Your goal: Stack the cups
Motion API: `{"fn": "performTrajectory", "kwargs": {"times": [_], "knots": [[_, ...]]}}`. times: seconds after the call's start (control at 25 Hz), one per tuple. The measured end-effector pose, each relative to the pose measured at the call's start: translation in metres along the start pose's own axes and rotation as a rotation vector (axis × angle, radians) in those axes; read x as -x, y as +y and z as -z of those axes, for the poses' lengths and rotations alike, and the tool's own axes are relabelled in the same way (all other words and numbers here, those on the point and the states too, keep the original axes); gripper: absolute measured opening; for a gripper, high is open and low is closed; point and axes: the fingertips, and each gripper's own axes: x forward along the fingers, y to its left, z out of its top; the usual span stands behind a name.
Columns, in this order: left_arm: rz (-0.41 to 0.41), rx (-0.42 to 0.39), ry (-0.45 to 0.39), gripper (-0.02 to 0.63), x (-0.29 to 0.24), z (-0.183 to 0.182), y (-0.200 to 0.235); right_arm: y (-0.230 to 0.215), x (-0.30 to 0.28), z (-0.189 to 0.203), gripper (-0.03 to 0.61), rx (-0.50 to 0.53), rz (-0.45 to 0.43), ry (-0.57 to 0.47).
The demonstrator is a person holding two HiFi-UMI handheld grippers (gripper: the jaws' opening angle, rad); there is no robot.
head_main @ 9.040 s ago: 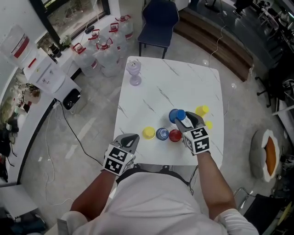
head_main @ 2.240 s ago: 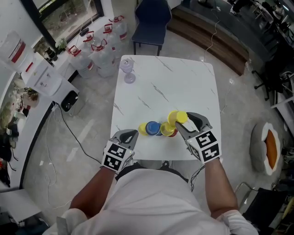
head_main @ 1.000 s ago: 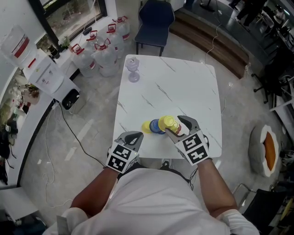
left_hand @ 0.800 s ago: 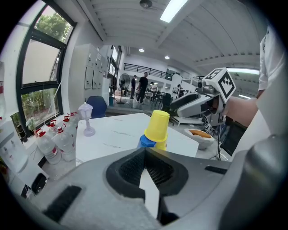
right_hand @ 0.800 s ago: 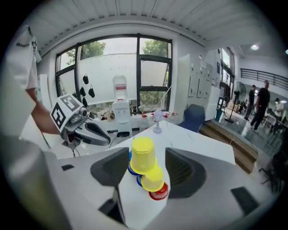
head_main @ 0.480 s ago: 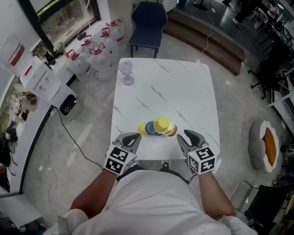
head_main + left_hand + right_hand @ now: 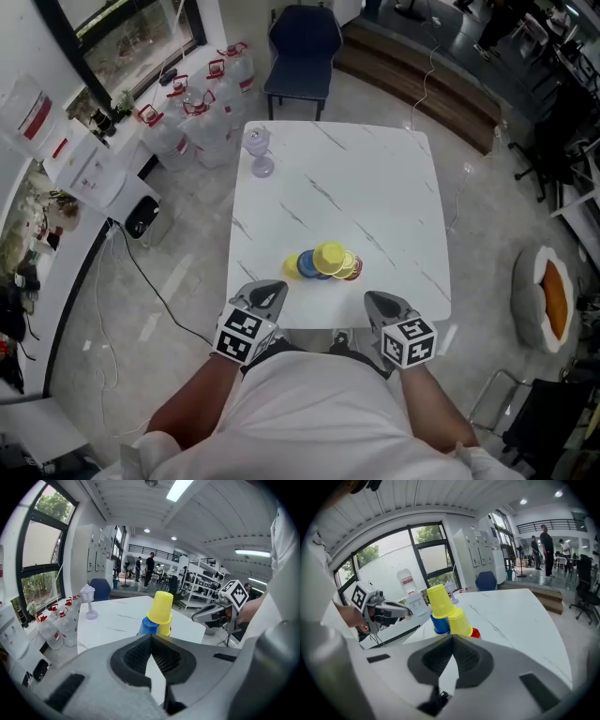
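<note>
— What are the cups (image 7: 325, 263) like?
— Smooth plastic, tapered, turned mouth down. They huddle in a small pile near the lower edge of the worktop (image 7: 375, 187), mid-frame in the head view. A yellow cup (image 7: 439, 601) sits on top of a blue cup (image 7: 439, 624).

— How many?
— The right gripper view shows two yellow, one blue and one red cup (image 7: 476, 633), which peeps out behind the lower yellow cup (image 7: 459, 622). The head view adds a sliver of yellow at the pile's left. Any others are hidden.

— And the claws?
— Two, grey and moulded, with ribbed black pads (image 7: 136, 656). Each carries a cube (image 7: 239, 335) of black-and-white square markers. The left claw (image 7: 275, 291) is closed, tips meeting on nothing. The right claw (image 7: 372, 298) has just been closing and is pinched together, also empty. Both hang at the worktop's lower edge, apart from the cups.

— The surface?
— Glossy white, marble-patterned with thin grey veins, square with rounded corners. One pale stemmed glass (image 7: 258, 150) stands at its upper-left corner.

— The room?
— There is a pale polished floor (image 7: 169, 272) and one dark blue chair (image 7: 302, 42) at the top. Several clear water jugs (image 7: 192, 117) with red handles stand upper left beside a black-framed window (image 7: 141, 28). A round cushion (image 7: 553, 305) with an orange middle lies at the right.
</note>
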Motion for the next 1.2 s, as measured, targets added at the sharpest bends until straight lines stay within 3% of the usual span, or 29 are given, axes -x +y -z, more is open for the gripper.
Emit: {"fn": "performTrajectory", "kwargs": {"times": [0.24,1.2], "knots": [[-0.012,0.001,-0.007,0.008,0.0,-0.003,0.0,-0.001,-0.001,-0.004,0.005,0.08,0.01,-0.001],[-0.02,-0.006,-0.012,0.008,-0.001,-0.009,0.003,-0.002,-0.008,-0.015,0.005,0.102,-0.018,-0.002]]}}
